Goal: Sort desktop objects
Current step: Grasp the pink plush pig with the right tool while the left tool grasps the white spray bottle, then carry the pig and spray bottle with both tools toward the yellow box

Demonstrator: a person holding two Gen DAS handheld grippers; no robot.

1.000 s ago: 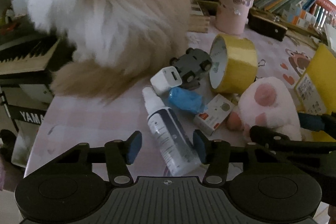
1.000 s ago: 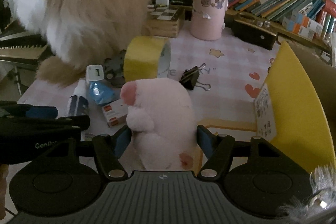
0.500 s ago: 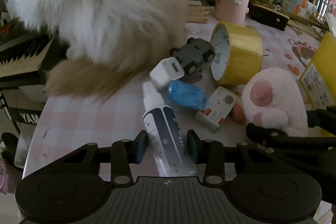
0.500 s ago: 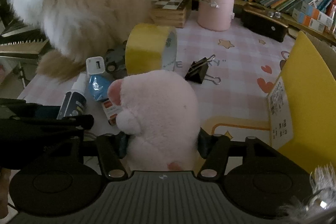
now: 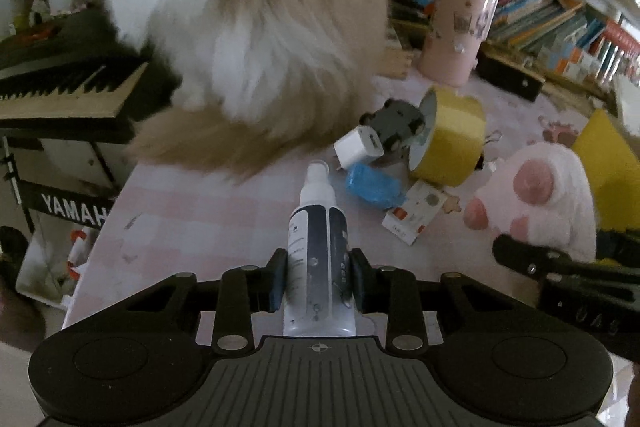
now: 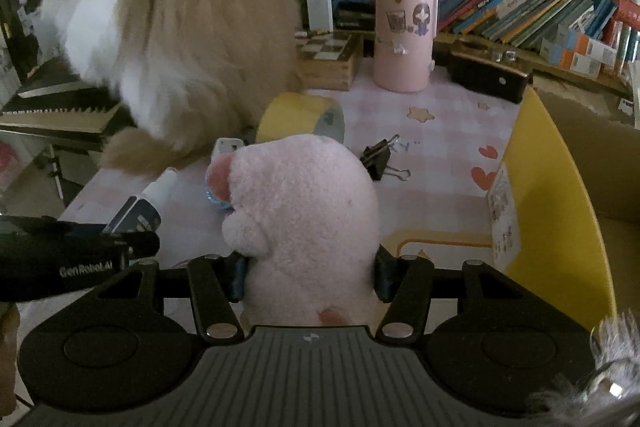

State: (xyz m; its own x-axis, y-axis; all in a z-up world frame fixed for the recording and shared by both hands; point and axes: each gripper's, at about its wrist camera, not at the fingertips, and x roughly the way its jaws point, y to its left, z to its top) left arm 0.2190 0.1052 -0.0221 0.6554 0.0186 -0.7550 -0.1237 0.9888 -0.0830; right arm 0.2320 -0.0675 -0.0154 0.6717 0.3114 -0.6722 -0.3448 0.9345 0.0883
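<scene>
My left gripper (image 5: 318, 279) is shut on a white and dark blue spray bottle (image 5: 318, 227), held by its lower body with the nozzle pointing away, slightly above the pink checked tabletop (image 5: 192, 219). In the right wrist view, my right gripper (image 6: 311, 277) is shut on a pink plush paw (image 6: 304, 195), its pads pressed into the fur on both sides. The paw (image 5: 536, 199) also shows at the right of the left wrist view. The bottle (image 6: 138, 217) shows at the left of the right wrist view.
A fluffy cat (image 5: 248, 27) sits at the table's left. Beside it lie a yellow tape roll (image 5: 448, 143), grey toy car (image 5: 396, 121), white charger (image 5: 358, 147), blue packet (image 5: 370, 183), small white box (image 5: 416, 217) and binder clip (image 6: 380, 159). A yellow bin (image 6: 560, 207) stands right, a pink cup (image 6: 404, 35) behind.
The left jaws closed on the spray bottle and raised it. The right jaws closed on the plush paw and lifted it a little.
</scene>
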